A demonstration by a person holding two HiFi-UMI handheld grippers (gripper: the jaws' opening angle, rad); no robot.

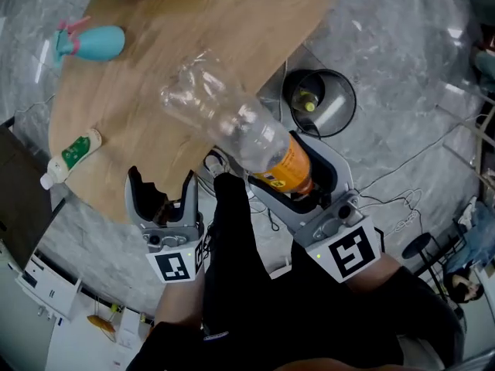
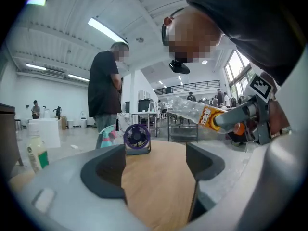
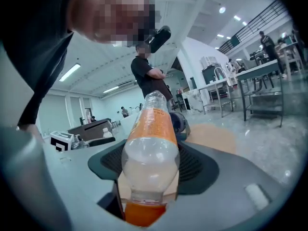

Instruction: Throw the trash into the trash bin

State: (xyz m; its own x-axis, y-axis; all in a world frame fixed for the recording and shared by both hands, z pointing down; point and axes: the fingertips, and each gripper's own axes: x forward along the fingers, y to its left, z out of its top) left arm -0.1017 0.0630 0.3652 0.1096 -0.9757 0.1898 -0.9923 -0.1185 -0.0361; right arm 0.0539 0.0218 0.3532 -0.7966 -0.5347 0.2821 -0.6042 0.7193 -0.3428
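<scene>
- The right tongs (image 3: 149, 170) are shown clamped on the capped end of an empty plastic bottle (image 1: 224, 118), whose clear body is pointed away above the edge of the desk (image 1: 155, 68).
- The left tongs (image 2: 156, 170) are held apart with nothing between the jaws, just beside the right pair.
- The trash bin (image 1: 349, 91) is seen on the floor beside the desk, open-topped, with something already inside.
- The bottle is probably best carried over the bin's mouth and tipped base-down before the clamp is let go, so the rim is not struck.
- Both tongs are held near level, close to the body, with the forearms drawn in.
</scene>
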